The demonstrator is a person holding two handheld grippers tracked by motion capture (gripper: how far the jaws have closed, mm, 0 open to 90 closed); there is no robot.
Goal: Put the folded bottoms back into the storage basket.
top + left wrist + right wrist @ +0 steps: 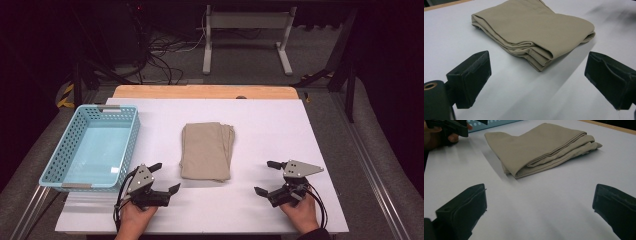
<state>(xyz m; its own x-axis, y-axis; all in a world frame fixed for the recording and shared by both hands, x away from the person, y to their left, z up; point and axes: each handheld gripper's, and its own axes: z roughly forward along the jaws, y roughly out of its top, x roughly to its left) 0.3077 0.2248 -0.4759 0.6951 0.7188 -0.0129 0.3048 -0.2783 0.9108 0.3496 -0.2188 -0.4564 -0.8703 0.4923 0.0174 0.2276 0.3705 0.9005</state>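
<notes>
The folded beige cloth (207, 151) lies flat in the middle of the white table (280, 125), with its long side running away from the person. It looks like trousers or a similar garment, folded in several layers, but I cannot tell which. The left gripper (165, 177) rests near the front edge, just beside the cloth's near left corner, and its jaws are spread wide with nothing between them. The right gripper (266, 177) sits on the other side, a little apart from the cloth, and its jaws are also spread and hold nothing. Both grippers point inward, toward the cloth, so it seems that the person prepares to take it from two sides at the same time; for a soft folded thing this makes sense, because one grip alone would let it unfold.

On the left stands a light blue plastic basket (129, 145) with nothing in it, near the cloth but not touching it. It is probably the place for the cloth. Nothing stands between the grippers and the cloth. Only the basket's wall has to be passed over.
</notes>
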